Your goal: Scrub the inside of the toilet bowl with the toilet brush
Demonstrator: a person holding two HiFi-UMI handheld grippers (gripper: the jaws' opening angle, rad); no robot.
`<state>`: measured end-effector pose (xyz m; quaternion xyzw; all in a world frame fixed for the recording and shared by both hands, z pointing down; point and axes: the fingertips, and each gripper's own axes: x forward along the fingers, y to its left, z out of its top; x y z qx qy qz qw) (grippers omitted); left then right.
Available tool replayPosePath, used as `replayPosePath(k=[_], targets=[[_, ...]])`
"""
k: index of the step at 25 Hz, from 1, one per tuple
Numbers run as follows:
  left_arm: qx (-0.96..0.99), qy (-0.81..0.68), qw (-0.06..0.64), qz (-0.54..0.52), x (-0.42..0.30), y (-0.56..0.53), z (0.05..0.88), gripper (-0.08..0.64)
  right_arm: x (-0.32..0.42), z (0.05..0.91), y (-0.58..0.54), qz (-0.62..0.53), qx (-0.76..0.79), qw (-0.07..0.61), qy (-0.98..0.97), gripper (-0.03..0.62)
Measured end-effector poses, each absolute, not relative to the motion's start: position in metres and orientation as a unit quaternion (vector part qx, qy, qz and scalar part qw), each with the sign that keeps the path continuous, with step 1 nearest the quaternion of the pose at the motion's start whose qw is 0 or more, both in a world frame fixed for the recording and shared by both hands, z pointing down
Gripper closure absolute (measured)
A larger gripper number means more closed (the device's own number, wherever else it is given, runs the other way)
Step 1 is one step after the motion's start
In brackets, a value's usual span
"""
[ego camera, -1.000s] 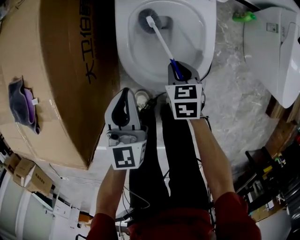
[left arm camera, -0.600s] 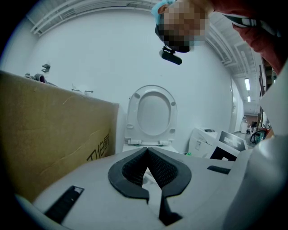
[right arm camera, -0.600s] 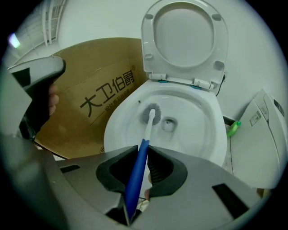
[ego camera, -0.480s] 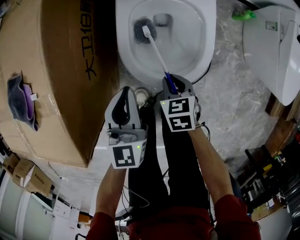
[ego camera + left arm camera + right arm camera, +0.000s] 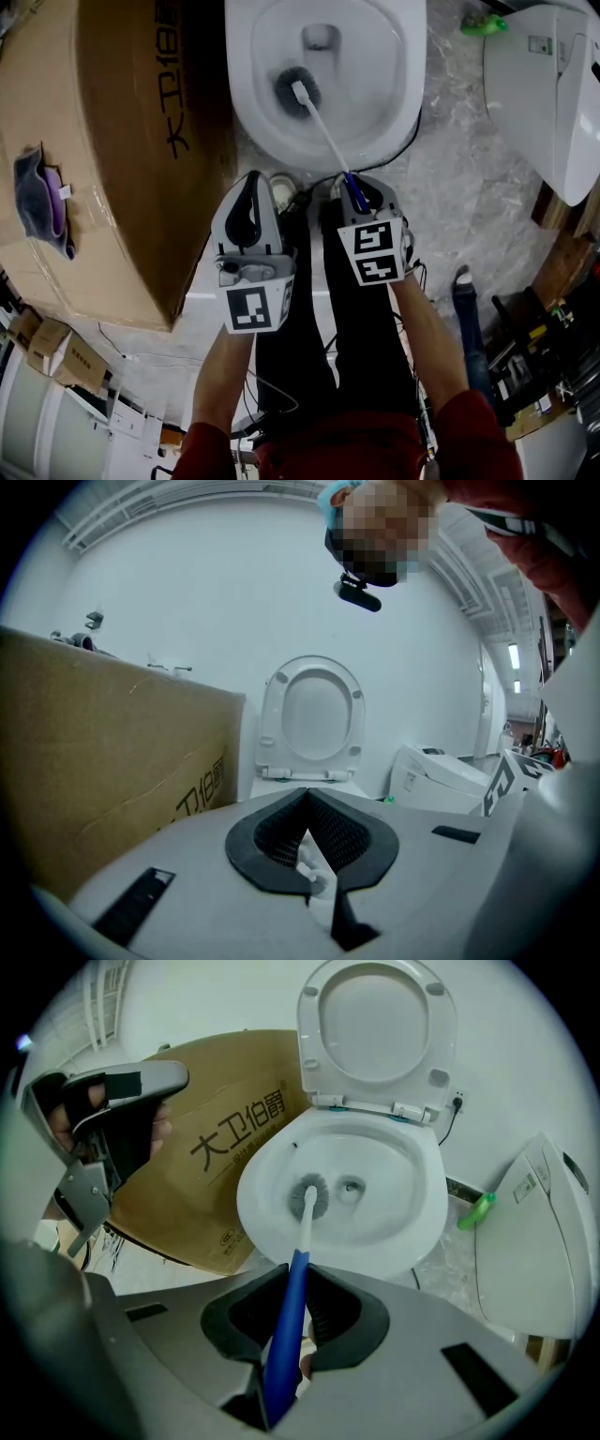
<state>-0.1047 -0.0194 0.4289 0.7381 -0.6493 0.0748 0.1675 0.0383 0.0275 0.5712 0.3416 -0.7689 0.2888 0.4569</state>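
Note:
A white toilet bowl (image 5: pixel 403 84) (image 5: pixel 412 1232) stands at the top of the head view, its lid raised (image 5: pixel 380 1026). My right gripper (image 5: pixel 356 192) (image 5: pixel 292 1312) is shut on the blue handle of the toilet brush (image 5: pixel 328 141) (image 5: pixel 289 1316). The brush's white shaft slants into the bowl, and its dark bristle head (image 5: pixel 295 91) (image 5: pixel 307 1196) rests on the inner front-left wall, near the drain hole (image 5: pixel 321 37). My left gripper (image 5: pixel 249 208) (image 5: pixel 305 841) hangs beside the right one, below the bowl's rim, jaws together and holding nothing.
A large cardboard box (image 5: pixel 112 150) (image 5: pixel 216 1157) stands close on the left, with a purple cloth (image 5: pixel 42 206) on top. A second white toilet (image 5: pixel 544 94) is at the right, a green bottle (image 5: pixel 483 25) beside it. The person's dark legs (image 5: pixel 328 309) are below the grippers.
The brush head has slid from the bowl's far left wall down toward the near front wall. My right gripper drew back toward the person. The left gripper stayed put.

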Motion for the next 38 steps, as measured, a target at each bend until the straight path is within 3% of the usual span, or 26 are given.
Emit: replayPosePath(k=[17,38], targets=[[0.743,-0.644,0.165,0.076,-0.090,-0.023,0.425,0.548,0.118,0.558,-0.014,0.247,0.404,0.498,-0.726,0.534],[0.738,-0.652,0.158,0.070,-0.091,-0.033,0.420,0.548,0.107,0.571,-0.111,0.189,0.428,0.500,-0.729,0.534]])
